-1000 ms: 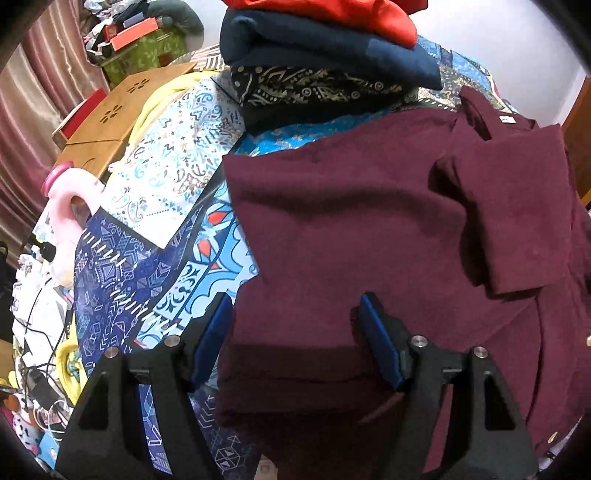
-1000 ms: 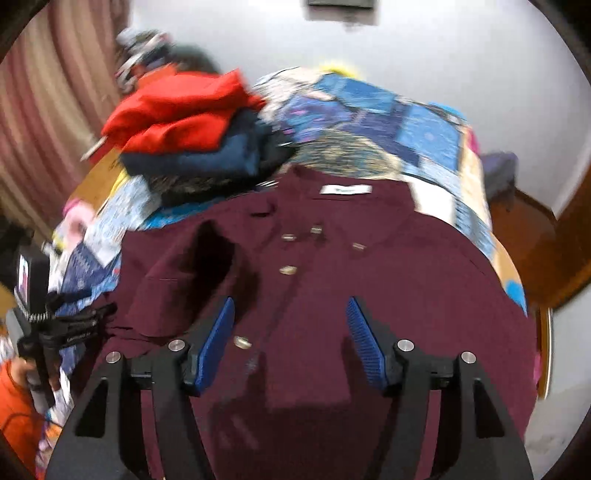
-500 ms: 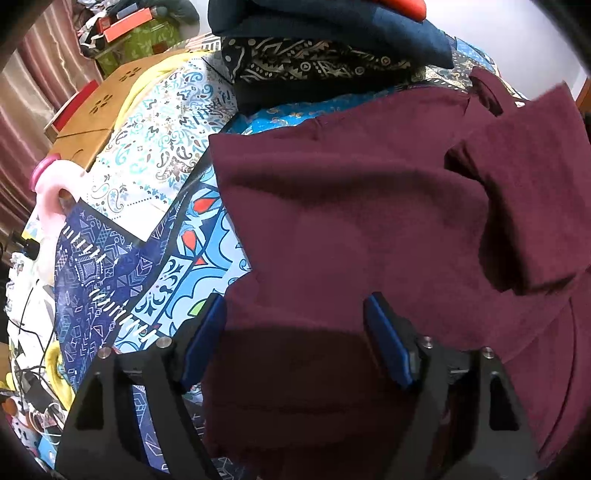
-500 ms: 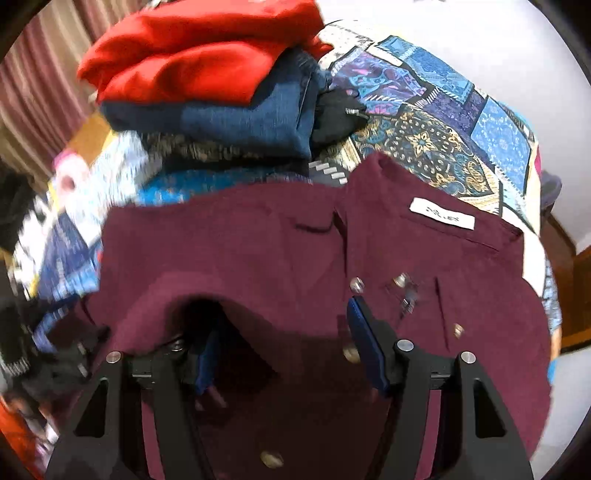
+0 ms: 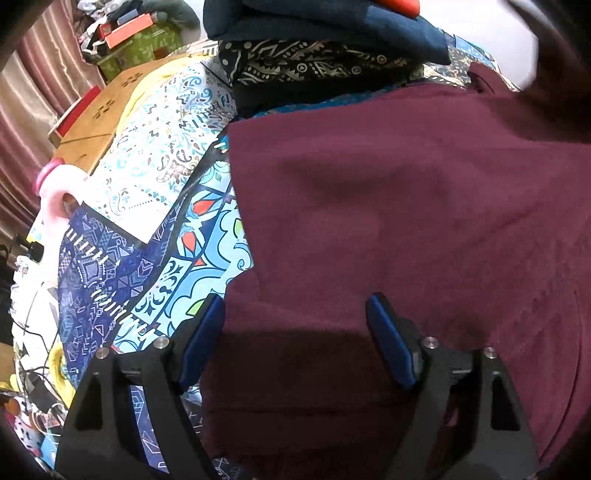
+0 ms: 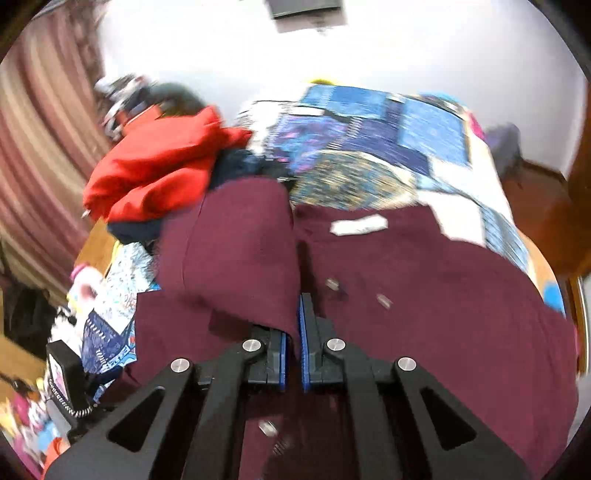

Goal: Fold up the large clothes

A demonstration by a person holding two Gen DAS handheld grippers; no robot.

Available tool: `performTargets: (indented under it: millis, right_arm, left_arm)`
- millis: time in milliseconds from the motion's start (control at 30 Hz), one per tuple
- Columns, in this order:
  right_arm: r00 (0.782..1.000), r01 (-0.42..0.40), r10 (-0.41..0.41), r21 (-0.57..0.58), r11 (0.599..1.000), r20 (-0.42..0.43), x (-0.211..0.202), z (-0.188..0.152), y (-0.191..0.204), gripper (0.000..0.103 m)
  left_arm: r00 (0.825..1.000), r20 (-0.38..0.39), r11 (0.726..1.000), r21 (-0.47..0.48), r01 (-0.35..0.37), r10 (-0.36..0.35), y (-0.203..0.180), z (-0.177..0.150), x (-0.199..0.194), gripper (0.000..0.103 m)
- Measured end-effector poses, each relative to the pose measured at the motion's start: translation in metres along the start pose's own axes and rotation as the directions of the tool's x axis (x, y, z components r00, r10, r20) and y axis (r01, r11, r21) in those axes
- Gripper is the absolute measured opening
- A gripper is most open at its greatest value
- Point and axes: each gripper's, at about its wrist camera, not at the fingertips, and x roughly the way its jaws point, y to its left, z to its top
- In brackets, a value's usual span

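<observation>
A maroon button shirt [image 5: 406, 206] lies spread on the patterned bed cover; it also shows in the right wrist view [image 6: 424, 295] with its white neck label [image 6: 358, 225]. My left gripper [image 5: 295, 332] is open, its blue pads [image 5: 388, 343] low over the shirt's left edge. My right gripper [image 6: 292, 347] is shut on the shirt's sleeve [image 6: 236, 251] and holds that flap lifted above the shirt front.
A stack of folded clothes, red [image 6: 155, 166] on navy [image 5: 314, 26] on a black patterned one, sits at the bed's far left. Wooden boxes [image 5: 96, 118], a pink jug [image 5: 55, 192] and cables lie left of the bed. The other hand-held gripper [image 6: 62, 391] shows at lower left.
My right gripper has shut on the sleeve and lifted it up and back. My left gripper has lowered and moved closer over the shirt's left edge, still open.
</observation>
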Motion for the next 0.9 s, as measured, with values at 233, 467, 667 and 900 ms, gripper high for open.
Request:
performTargets:
  millis: [233,467,667,900]
  right_arm:
    - [0.987,0.158,-0.154,0.196,0.968,-0.036,-0.023,-0.051,-0.077,0.005]
    - [0.981,0.194,-0.176,0.304,0.933,-0.086,-0.046,-0.071,-0.121,0.006]
    - [0.996,0.08,-0.064,0.365,0.928,-0.054,-0.046,-0.056,-0.121,0.053]
    - [0.999,0.021,0.004,0.454,0.891,-0.054,-0.014,-0.037,-0.125,0.054]
  left_arm:
    - [1.0,-0.002,1.0,0.005,-0.012,0.013,0.0,-0.002,-0.001,0.08]
    - [0.999,-0.001,0.999,0.028,-0.045,0.045,-0.004,0.004,-0.009,0.079]
    - [0.997,0.074,0.999,0.029,-0.022,0.02,-0.01,0.018,-0.037,0.079]
    - [0.988,0.152,0.998,0.057,0.018,-0.026,-0.027,0.044,-0.064,0.079]
